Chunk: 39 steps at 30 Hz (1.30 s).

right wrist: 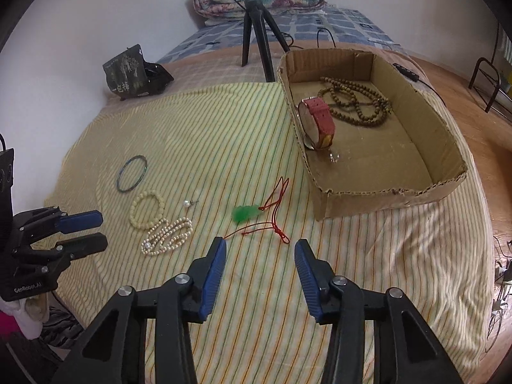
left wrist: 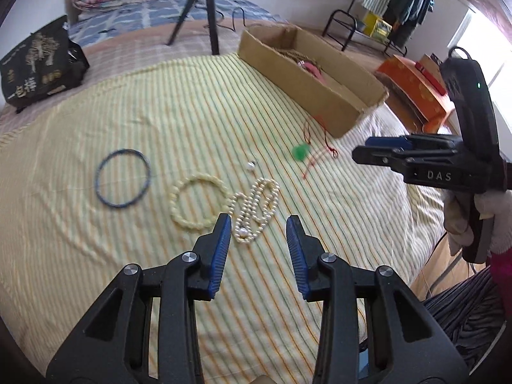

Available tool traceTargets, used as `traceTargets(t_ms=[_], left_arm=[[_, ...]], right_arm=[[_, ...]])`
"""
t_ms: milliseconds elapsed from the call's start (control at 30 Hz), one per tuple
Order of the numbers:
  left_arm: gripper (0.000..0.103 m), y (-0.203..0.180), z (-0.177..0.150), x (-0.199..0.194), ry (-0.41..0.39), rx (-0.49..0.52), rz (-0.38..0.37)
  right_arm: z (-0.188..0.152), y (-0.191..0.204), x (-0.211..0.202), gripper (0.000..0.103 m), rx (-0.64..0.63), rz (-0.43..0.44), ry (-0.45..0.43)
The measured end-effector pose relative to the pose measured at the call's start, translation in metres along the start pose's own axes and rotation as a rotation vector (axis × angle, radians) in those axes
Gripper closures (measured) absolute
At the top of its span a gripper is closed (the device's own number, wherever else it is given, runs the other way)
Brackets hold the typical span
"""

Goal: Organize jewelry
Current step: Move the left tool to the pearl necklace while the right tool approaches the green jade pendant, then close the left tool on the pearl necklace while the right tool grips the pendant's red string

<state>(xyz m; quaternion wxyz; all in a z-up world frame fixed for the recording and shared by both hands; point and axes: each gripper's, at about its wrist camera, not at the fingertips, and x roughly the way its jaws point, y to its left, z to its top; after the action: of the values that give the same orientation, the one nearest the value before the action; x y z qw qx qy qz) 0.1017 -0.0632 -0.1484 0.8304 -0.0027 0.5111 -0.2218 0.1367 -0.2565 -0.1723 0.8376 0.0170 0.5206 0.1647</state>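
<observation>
Red-corded green pendant (right wrist: pixel 244 213) lies loose on striped cloth (right wrist: pixel 224 128) short of cardboard box (right wrist: pixel 384 198); both right gripper (right wrist: pixel 260 244) and left gripper (left wrist: pixel 258 222) gape empty; thin cord may slip or snag.

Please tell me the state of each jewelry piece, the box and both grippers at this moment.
Left gripper: open, empty.
Right gripper: open, empty.
Cardboard box: open-topped, partly filled.
Watch: in box, on edge.
Brown bead necklace: in box.
Green pendant: on cloth.
Pearl necklace: on cloth, bunched.
Cream bracelet: on cloth.
Blue bangle: flat on cloth.
</observation>
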Motion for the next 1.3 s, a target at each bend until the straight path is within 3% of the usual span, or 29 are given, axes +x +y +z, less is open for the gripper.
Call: traceTargets(t_ms=[200, 867, 1100, 1300], left_arm=[[0.067, -0.014, 0.0, 0.026, 0.049, 0.045, -0.002], [0.067, -0.01, 0.018, 0.07, 0.098, 0.059, 0.031], [0.068, -0.014, 0.016, 0.082, 0.11, 0.09, 0.033], [0.093, -0.004, 0.017, 0.081, 0.096, 0.064, 0.033]], right_arm=[[0.005, 0.003, 0.018, 0.06, -0.008, -0.001, 0.012], [0.021, -0.001, 0.056, 0.071, 0.001, -0.024, 0.052], [0.022, 0.0, 0.06, 0.082, -0.005, -0.029, 0.062], [0.021, 0.0, 0.062, 0.095, -0.006, -0.029, 0.07]])
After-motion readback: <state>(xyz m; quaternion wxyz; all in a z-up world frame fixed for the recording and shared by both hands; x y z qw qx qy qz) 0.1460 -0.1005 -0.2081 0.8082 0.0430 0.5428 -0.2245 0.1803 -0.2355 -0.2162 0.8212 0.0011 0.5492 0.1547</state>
